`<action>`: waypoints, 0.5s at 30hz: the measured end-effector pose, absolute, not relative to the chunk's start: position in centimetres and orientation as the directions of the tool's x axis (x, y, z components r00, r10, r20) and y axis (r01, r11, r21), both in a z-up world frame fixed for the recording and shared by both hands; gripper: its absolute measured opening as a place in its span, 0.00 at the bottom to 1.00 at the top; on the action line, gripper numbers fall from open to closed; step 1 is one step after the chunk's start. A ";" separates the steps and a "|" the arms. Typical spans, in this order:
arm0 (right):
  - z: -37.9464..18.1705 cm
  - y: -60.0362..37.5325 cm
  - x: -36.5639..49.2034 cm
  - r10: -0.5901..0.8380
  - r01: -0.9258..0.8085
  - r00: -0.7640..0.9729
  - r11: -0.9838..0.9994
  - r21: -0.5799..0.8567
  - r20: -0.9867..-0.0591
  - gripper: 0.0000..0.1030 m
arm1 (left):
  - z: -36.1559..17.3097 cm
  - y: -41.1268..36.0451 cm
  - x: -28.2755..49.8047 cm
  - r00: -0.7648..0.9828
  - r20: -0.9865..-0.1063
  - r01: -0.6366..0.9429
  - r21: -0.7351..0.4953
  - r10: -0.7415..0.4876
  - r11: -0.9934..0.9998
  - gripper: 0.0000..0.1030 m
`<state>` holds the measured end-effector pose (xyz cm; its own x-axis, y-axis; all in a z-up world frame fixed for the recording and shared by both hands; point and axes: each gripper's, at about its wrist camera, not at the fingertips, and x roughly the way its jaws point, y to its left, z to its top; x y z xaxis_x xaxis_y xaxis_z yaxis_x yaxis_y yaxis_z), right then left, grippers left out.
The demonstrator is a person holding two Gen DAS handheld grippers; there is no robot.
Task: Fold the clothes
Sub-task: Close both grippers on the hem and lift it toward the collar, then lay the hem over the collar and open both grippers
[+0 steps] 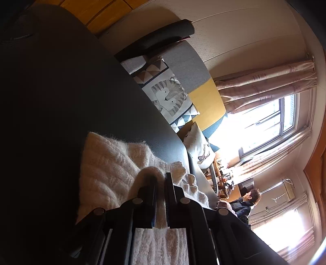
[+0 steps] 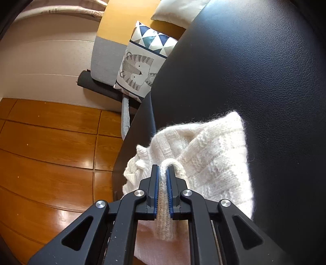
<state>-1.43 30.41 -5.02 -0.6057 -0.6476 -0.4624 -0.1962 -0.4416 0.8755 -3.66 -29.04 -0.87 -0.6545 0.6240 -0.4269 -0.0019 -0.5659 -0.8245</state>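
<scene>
A fuzzy white knitted sweater point(image 2: 214, 155) lies partly folded on a black leather surface point(image 2: 254, 71), close to its edge. My right gripper point(image 2: 162, 169) is shut on a ribbed fold of the sweater, which bulges between the blue pads. In the left wrist view the same sweater point(image 1: 110, 169) spreads over the dark surface point(image 1: 71, 91). My left gripper point(image 1: 161, 177) is shut on another fold of it, and the knit runs back between the fingers toward the camera. The view is rolled on its side.
A wooden floor point(image 2: 51, 152) lies beside the black surface. A sofa holds a tiger-print cushion point(image 2: 140, 67) and a plain white pillow point(image 2: 179, 10). A dark rolled mat point(image 2: 97, 85) leans by the wall. A seated person point(image 1: 246, 201) is far off near bright windows point(image 1: 271, 126).
</scene>
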 end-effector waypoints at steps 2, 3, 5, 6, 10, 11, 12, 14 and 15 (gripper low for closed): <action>-5.3 30.2 -2.0 -0.642 -0.204 -0.600 -0.455 0.867 -0.478 0.09 | -1.3 -28.9 -4.3 -0.649 -0.452 0.027 -0.818 0.612 -0.575 0.06; -5.5 30.2 -2.2 -0.641 -0.212 -0.601 -0.448 0.869 -0.477 0.10 | -1.5 -28.7 -4.7 -0.644 -0.471 0.044 -0.810 0.603 -0.585 0.06; -6.0 30.3 -2.3 -0.643 -0.221 -0.610 -0.423 0.879 -0.463 0.12 | -2.0 -28.3 -5.3 -0.624 -0.518 0.084 -0.788 0.584 -0.610 0.08; -6.1 30.5 -2.2 -0.643 -0.223 -0.619 -0.406 0.886 -0.451 0.13 | -2.2 -28.0 -5.6 -0.618 -0.534 0.095 -0.780 0.577 -0.619 0.08; -5.9 31.5 -2.1 -0.617 -0.218 -0.688 -0.328 0.919 -0.383 0.45 | -2.1 -27.7 -5.9 -0.618 -0.551 0.116 -0.769 0.561 -0.628 0.15; -5.7 31.8 -2.0 -0.603 -0.206 -0.711 -0.312 0.927 -0.361 0.49 | -2.0 -27.8 -6.0 -0.622 -0.548 0.121 -0.773 0.559 -0.623 0.16; -5.5 32.1 -1.9 -0.595 -0.189 -0.729 -0.299 0.935 -0.338 0.49 | -1.8 -28.0 -6.1 -0.627 -0.546 0.127 -0.776 0.556 -0.618 0.16; -4.8 32.4 -1.9 -0.599 -0.154 -0.736 -0.307 0.939 -0.316 0.49 | -1.5 -28.3 -6.2 -0.639 -0.549 0.140 -0.772 0.539 -0.621 0.17; -4.2 32.3 -1.8 -0.602 -0.136 -0.732 -0.330 0.934 -0.319 0.49 | -1.3 -28.4 -6.2 -0.647 -0.557 0.145 -0.760 0.520 -0.634 0.17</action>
<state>-1.82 32.32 -4.19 -0.7321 -0.6018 -0.3193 -0.1359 -0.3303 0.9340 -6.15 -28.38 -1.31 -0.6472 0.5201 -0.5573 0.1452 -0.6336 -0.7599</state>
